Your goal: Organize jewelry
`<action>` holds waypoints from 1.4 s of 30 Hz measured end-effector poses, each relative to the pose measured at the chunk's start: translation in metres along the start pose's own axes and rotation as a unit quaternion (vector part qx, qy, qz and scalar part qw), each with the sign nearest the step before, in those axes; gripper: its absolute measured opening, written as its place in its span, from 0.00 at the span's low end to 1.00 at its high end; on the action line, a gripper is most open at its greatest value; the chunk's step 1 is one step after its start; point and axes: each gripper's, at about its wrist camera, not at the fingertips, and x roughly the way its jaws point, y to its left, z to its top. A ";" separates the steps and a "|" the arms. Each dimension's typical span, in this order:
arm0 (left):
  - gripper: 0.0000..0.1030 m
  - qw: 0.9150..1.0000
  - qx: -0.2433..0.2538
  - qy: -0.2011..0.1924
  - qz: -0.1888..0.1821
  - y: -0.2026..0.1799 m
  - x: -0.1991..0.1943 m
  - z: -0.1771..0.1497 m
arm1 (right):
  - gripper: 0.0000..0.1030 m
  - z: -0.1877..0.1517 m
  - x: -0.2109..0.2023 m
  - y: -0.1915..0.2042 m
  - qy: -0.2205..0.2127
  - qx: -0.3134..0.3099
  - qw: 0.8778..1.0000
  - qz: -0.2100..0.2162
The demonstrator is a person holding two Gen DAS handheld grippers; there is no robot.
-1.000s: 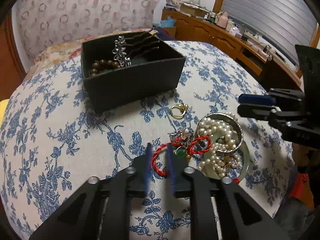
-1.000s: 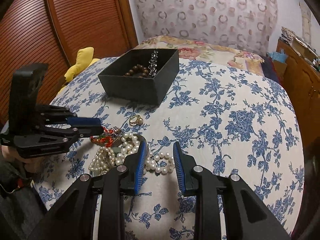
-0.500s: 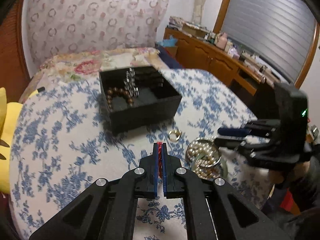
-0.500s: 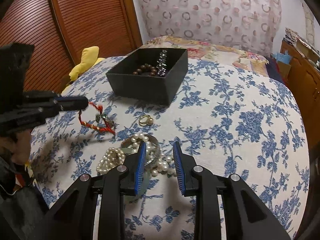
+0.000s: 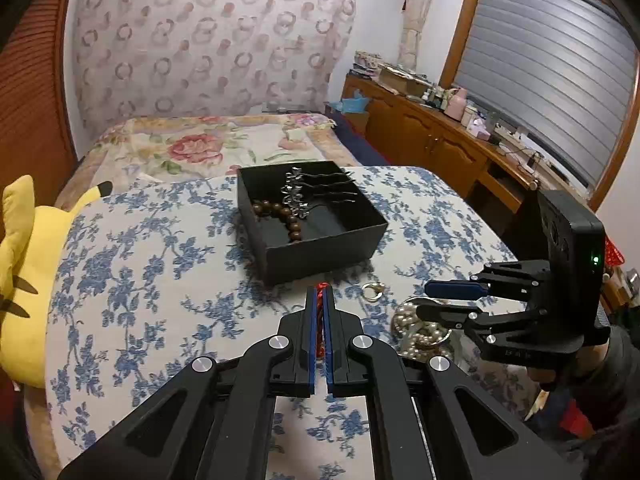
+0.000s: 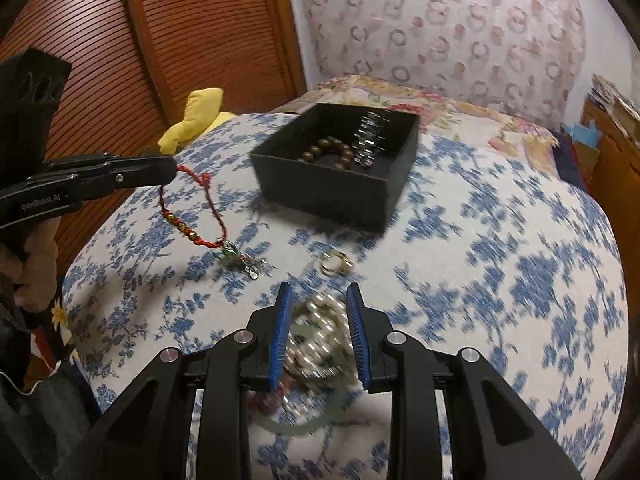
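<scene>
My left gripper (image 5: 319, 292) is shut on a red cord bracelet (image 5: 319, 309). In the right wrist view the red cord bracelet (image 6: 192, 208) hangs from the left gripper (image 6: 168, 168), and its green and silver charms (image 6: 240, 260) trail just above the cloth. My right gripper (image 6: 319, 296) stands open over a heap of pearl strands (image 6: 320, 324), blurred, with nothing gripped. From the left wrist view, that right gripper (image 5: 426, 300) hovers above the pearls (image 5: 416, 330). A gold ring (image 5: 373, 291) lies before the black box (image 5: 320, 250), which holds brown beads (image 5: 288, 220) and silver hairpins (image 5: 296, 196).
Everything rests on a blue-flowered cloth (image 5: 160, 264) over a bed. A yellow plush toy (image 5: 24, 264) lies at the left edge. A wooden cabinet (image 5: 432, 140) with clutter runs along the right wall under a window. A slatted wooden door (image 6: 180, 40) stands at the left.
My left gripper closed on the red bracelet, then lifted it up and left off the jewelry heap. My right gripper slid over the pearls, jaws unchanged.
</scene>
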 end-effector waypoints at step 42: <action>0.02 0.997 -0.044 0.029 0.054 0.063 0.005 -0.038 | 0.03 0.030 0.077 0.084 0.084 -0.145 0.985 0.050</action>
